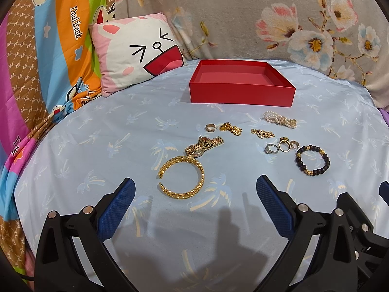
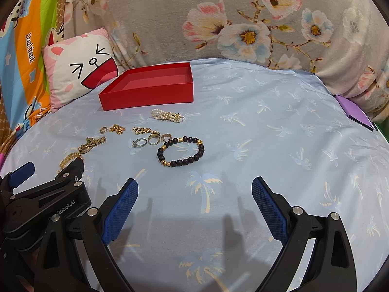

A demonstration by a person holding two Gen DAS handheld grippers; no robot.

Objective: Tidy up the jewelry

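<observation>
An empty red box (image 1: pixel 242 94) (image 2: pixel 148 96) stands at the back of the light blue sheet. In front of it lie a gold bangle (image 1: pixel 181 178), a gold watch (image 1: pixel 203 146), a pearl bracelet (image 1: pixel 280 119) (image 2: pixel 167 116), gold chains (image 1: pixel 231 128), several rings (image 1: pixel 279 146) (image 2: pixel 150 140) and a black bead bracelet (image 1: pixel 313 160) (image 2: pixel 181 151). My left gripper (image 1: pixel 195 182) hangs open just short of the bangle, holding nothing. My right gripper (image 2: pixel 194 182) is open too, short of the bead bracelet.
A cartoon cat pillow (image 1: pixel 136 51) (image 2: pixel 77 65) leans at the back left beside a striped colourful blanket (image 1: pixel 36 73). A grey floral blanket (image 2: pixel 243 19) rises behind the box. A purple object (image 2: pixel 356 114) lies at the right edge.
</observation>
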